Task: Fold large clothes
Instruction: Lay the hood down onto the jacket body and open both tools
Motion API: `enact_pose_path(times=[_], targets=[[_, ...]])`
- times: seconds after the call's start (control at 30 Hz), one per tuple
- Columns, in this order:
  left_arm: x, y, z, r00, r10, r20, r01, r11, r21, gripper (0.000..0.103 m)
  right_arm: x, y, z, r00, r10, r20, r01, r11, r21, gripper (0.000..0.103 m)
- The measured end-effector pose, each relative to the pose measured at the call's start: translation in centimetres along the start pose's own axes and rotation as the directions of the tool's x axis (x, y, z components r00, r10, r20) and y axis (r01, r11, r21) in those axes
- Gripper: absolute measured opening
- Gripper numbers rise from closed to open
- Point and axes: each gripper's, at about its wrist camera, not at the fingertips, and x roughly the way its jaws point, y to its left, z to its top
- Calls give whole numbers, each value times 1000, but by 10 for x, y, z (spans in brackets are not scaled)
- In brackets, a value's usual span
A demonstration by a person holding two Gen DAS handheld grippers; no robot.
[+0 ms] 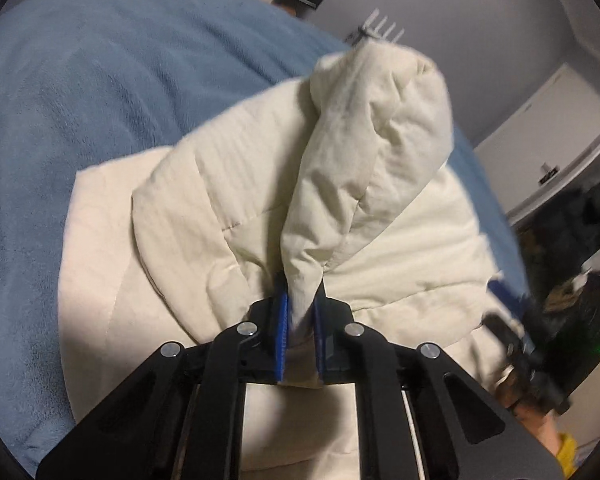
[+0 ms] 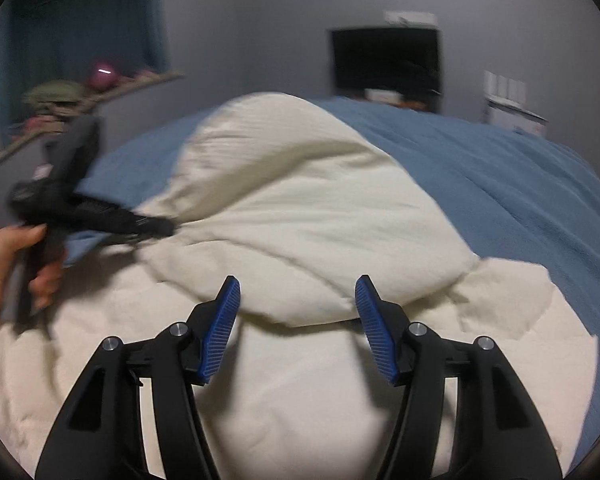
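We found the cream padded garment [image 1: 380,200] lying on the blue-covered bed [image 1: 80,100], soft, bulky and probably light, its bunched corner pinched in the left gripper [image 1: 300,312] while the right gripper [image 2: 298,320] hovered wide apart; we judged the hems the best holds.

Bed [image 1: 80,92], covered by a blue fleece blanket [image 2: 480,168] stretching from near edge to far end. Directly on the blanket, a cream quilted garment [image 2: 300,208], puffy, spread over the near part of the bed and doubled over itself, an upper layer folded across a flatter lower one. Blue blanket bare on the far side and along both flanks of the garment. One fold of the garment [image 1: 364,152] lifted clear of the bed, rest lying flat.
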Motion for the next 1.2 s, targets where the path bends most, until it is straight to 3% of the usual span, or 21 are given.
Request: enact_pose_path(times=[0.13, 0.2, 0.3, 0.47, 0.63, 0.93, 1.07, 1.2], targets=[[10, -2, 0, 999, 25, -23, -25, 1000, 13, 14, 20, 5, 6, 996, -69, -52, 69, 998, -2, 57], [15, -7, 2, 998, 46, -31, -45, 998, 33, 14, 35, 7, 3, 987, -108, -118, 105, 994, -28, 57], [22, -17, 3, 995, 90, -38, -87, 993, 75, 14, 54, -2, -9, 977, -100, -186, 102, 995, 4, 57], [37, -36, 1, 987, 155, -31, -149, 979, 139, 14, 63, -11, -15, 976, -91, -199, 98, 995, 26, 57], [44, -49, 0, 985, 171, -12, -166, 973, 162, 14, 63, -10, -17, 977, -108, -184, 112, 994, 15, 57], [50, -64, -16, 979, 203, 15, -201, 957, 211, 15, 31, 0, -15, 984, -163, -65, 164, 987, -1, 59], [55, -70, -17, 980, 199, 14, -198, 957, 212, 15, 24, 2, -10, 983, -180, -40, 181, 983, 28, 59], [44, -55, -14, 980, 197, 13, -195, 957, 214, 15, -3, -12, -1, 982, -178, 57, 171, 979, 110, 60]])
